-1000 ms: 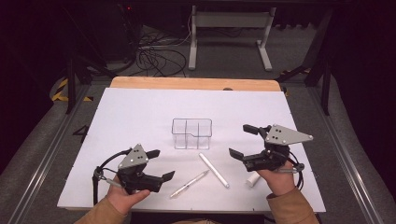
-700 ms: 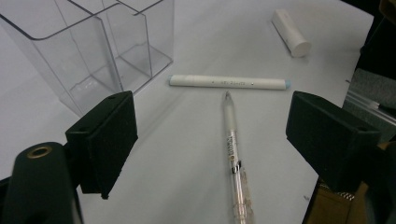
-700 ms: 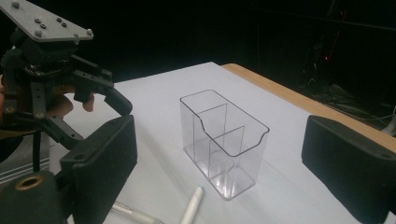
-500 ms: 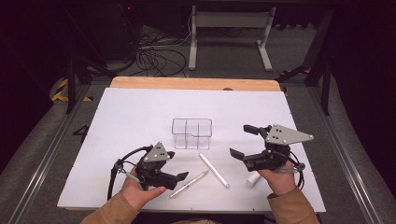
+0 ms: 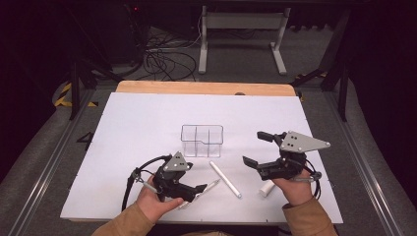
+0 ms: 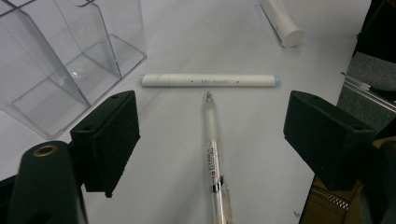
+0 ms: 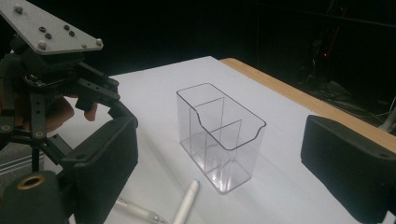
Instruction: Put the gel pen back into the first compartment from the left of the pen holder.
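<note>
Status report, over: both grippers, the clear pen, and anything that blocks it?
Left gripper open, jaws astride the clear pen, not gripping. Right gripper open, holding nothing. White marker lies across beyond the pen tip, apart.

I hold the black two-jaw left gripper (image 5: 200,189) low, jaws apart; the black two-jaw right gripper (image 5: 255,147) hovers, jaws wide.

Clear glossy plastic organizer (image 5: 202,140); matt white table cover (image 5: 137,128) — smooth pen (image 6: 213,149).
</note>
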Tool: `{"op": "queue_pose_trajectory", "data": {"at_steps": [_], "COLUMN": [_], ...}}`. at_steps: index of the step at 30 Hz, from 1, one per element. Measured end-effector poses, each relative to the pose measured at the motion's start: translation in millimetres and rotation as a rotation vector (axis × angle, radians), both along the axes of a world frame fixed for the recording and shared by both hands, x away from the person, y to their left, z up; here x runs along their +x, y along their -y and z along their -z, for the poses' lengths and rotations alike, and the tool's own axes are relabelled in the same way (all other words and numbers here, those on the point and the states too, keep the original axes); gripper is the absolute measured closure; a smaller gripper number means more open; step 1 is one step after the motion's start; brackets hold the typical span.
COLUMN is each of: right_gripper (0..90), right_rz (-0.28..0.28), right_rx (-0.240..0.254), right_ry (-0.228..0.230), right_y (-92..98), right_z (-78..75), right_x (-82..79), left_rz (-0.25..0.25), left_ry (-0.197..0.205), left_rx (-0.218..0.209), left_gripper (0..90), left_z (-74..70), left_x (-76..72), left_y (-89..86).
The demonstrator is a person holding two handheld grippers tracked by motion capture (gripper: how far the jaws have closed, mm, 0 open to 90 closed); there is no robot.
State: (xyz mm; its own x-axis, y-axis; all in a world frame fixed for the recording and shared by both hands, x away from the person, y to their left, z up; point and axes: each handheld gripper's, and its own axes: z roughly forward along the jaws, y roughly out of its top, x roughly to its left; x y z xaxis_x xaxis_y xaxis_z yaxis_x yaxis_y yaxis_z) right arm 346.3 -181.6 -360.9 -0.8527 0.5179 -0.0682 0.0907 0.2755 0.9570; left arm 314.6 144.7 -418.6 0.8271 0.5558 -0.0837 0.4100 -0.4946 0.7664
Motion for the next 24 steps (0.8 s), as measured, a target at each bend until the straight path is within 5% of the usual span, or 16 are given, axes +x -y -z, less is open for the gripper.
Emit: {"op": "queue_pose_trajectory", "data": {"at_steps": [7, 11, 18, 24], "right_gripper": [11.5, 11.5, 11.6, 11.6], "right_rz": [0.001, -0.003, -0.008, -0.009], "right_rx": [-0.004, -0.007, -0.011, -0.015], "right_ry": [0.000, 0.000, 0.000, -0.005], "right_y": [-1.6, -2.6, -3.0, -3.7], "right_z": [0.4, 0.7, 0.8, 1.7], "right_x": [-0.4, -0.7, -0.7, -0.3], "left_rz": [-0.012, -0.023, -0.012, -0.010], "left_ry": [-0.082, -0.064, -0.113, -0.109], "left_rx": [-0.022, 0.028, 0.080, 0.108], "left_gripper": [24.7, 27.5, 29.7, 33.3], "left_z": [0.1, 2.0, 8.4, 16.0], "left_x": [2.9, 2.6, 4.7, 6.5], "left_y": [-1.7, 2.3, 13.1, 20.9]}}
